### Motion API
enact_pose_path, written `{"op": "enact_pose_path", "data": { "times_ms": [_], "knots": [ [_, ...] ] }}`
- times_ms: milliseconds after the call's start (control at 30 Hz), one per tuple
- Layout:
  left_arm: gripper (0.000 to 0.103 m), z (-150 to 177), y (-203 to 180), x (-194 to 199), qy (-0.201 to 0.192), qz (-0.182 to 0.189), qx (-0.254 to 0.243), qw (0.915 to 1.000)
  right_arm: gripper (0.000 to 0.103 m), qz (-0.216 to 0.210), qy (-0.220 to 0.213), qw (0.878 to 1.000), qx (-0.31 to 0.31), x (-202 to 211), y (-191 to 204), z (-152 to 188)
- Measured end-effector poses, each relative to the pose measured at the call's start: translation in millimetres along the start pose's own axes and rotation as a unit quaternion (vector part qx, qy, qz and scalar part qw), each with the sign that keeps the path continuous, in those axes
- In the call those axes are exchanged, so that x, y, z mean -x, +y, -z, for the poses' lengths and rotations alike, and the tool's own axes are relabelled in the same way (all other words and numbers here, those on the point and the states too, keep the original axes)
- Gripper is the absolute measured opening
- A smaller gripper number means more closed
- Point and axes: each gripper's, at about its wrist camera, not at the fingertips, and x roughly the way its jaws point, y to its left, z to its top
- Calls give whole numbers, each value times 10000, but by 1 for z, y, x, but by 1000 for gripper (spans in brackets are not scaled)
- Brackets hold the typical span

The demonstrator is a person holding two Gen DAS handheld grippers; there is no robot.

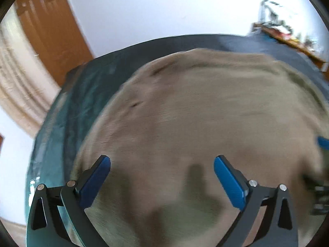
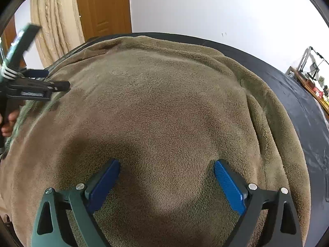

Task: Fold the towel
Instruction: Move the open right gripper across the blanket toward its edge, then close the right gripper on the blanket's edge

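A fluffy brown towel (image 1: 195, 107) (image 2: 160, 103) lies spread over a dark table, with folds along its right edge in the right wrist view. My left gripper (image 1: 162, 162) hovers open above the towel's near left part, nothing between its blue pads; this view is blurred. My right gripper (image 2: 167, 164) is open too, low over the towel's near middle. In the right wrist view the left gripper (image 2: 59, 85) shows at the far left over the towel's left edge, with a hand (image 2: 8, 121) holding it. A blue pad of the right gripper (image 1: 323, 143) peeks in at the left wrist view's right edge.
The dark table (image 1: 67, 111) (image 2: 298, 103) shows bare at the left and at the right and far side. Behind it are a white wall, a wooden door (image 2: 102, 8), a beige curtain (image 2: 55, 20), and a cluttered shelf (image 2: 312, 78) at the far right.
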Motion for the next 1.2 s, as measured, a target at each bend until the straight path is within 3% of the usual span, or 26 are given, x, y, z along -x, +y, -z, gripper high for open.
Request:
{"op": "enact_pose_path", "data": {
  "times_ms": [67,167,533,700,867,933,1100,1200],
  "knots": [
    [101,-2,-17,10,27,475,-17,9989,101,-25,18,10000,23,0,1,0],
    [101,-2,-40,17,61,910,-4,9958,102,-79,51,9999,63,-1,1,0],
    [102,15,-62,-23,258,715,504,9958,102,11,-101,9999,-44,5,-1,4],
    [102,23,-68,-23,-60,504,311,9982,102,17,-789,9959,-439,42,-17,19],
    [102,24,-64,-22,-67,558,333,9979,102,4,-1808,9799,-848,110,-38,62],
    [102,23,-71,-26,-67,524,338,9980,102,205,-2073,9725,-1041,136,-50,86],
    [102,24,-71,-23,-71,531,337,9980,102,1032,-2093,9614,-1457,169,-76,150],
    [102,24,-72,-24,-72,539,333,9980,102,1201,-1959,9578,-1728,177,-86,183]
  ]
}}
